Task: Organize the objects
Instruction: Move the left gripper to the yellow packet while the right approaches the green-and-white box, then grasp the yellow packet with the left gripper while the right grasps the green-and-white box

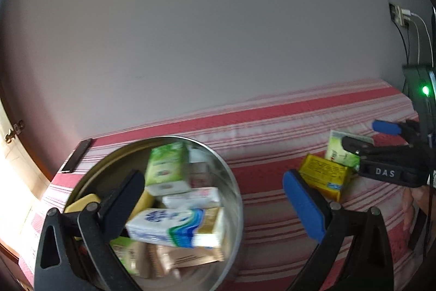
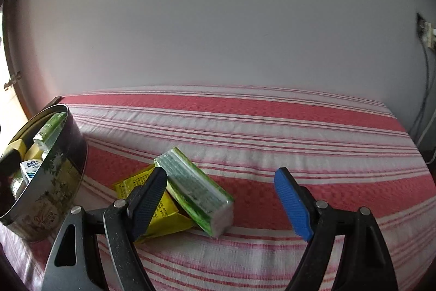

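From my left wrist, the round tin [image 1: 234, 209] is blurred and my left gripper [image 1: 218, 212] hides part of it; roughly seven packets inside, fingers wide, empty. Two more lie right: yellow box [image 1: 324, 176], green packet [image 1: 340, 152].

From my right wrist, my right gripper [image 2: 220, 202] tilts down over both, fingers wide, gripping nothing; tin cut off left

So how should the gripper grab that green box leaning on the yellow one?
Probably across the green box's two long sides near its middle, coming from above. It lies tilted on the yellow box, so its long, narrow body suits the open right gripper.
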Demonstrator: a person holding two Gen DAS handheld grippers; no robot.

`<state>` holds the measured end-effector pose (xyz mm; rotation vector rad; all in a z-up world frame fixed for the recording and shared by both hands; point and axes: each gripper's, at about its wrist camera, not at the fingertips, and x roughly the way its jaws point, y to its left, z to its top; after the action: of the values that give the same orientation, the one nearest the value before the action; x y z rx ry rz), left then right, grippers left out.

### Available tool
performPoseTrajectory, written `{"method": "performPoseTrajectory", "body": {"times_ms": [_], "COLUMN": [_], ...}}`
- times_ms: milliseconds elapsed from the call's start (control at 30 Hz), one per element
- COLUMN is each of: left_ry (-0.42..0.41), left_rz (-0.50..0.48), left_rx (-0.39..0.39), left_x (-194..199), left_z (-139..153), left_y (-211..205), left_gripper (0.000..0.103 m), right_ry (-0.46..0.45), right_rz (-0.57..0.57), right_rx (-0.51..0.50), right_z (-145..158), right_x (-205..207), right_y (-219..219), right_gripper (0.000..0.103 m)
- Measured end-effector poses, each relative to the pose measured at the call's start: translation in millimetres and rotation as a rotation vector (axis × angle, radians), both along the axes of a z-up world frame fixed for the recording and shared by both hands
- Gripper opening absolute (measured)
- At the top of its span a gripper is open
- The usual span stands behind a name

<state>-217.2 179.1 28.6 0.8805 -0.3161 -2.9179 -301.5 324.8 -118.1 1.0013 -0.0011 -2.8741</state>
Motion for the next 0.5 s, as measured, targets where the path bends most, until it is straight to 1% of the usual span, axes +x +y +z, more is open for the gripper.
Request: {"method": "performPoseTrajectory", "body": {"times_ms": [67, 167, 200, 233, 267, 300, 333, 400, 433, 500], "left_ry": [-0.005, -0.008, -0.009, -0.008, -0.008, -0.009, -0.01, -0.014, -0.022, -0.044], "left_rz": [-0.005, 0.001, 0.005, 0.006, 0.005, 0.001, -0.006, -0.023, -0.035, -0.056], "left_rx": [0.003, 0.009, 0.012, 0.017, 0.024, 0.03, 0.037, 0.04, 0.036, 0.029], "left_x": [-3, -7, -9, -11, -13, -15, -17, -22, -25, -31], "left_z": [-4, -9, -10, -11, -12, -12, -13, -17, -20, -27], "left_y": [7, 9, 10, 11, 14, 15, 19, 29, 37, 48], "left_gripper": [0.103, 0.103, 0.103, 0.103, 0.103, 0.103, 0.103, 0.103, 0.103, 0.103], "right_ry": [-0.029, -0.118, -0.127, -0.116, -0.115, -0.119, -0.116, -0.087, -0.074, -0.058], "right_rz": [0.04, 0.101, 0.103, 0.106, 0.11, 0.117, 0.117, 0.091, 0.055, -0.006], "right_rx": [-0.008, -0.076, -0.08, -0.084, -0.082, -0.081, -0.076, -0.053, -0.037, -0.054], "right_z": [-2, -15, -16, -15, -14, -15, -16, -12, -11, -9], "right_x": [-5, -17, -17, -15, -13, -12, -11, -5, -3, 1], "right_y": [-1, 6, 6, 6, 5, 5, 5, 6, 10, 25], "right_gripper": [0.083, 0.081, 0.066, 0.058, 0.045, 0.036, 0.035, 0.029, 0.029, 0.029]}}
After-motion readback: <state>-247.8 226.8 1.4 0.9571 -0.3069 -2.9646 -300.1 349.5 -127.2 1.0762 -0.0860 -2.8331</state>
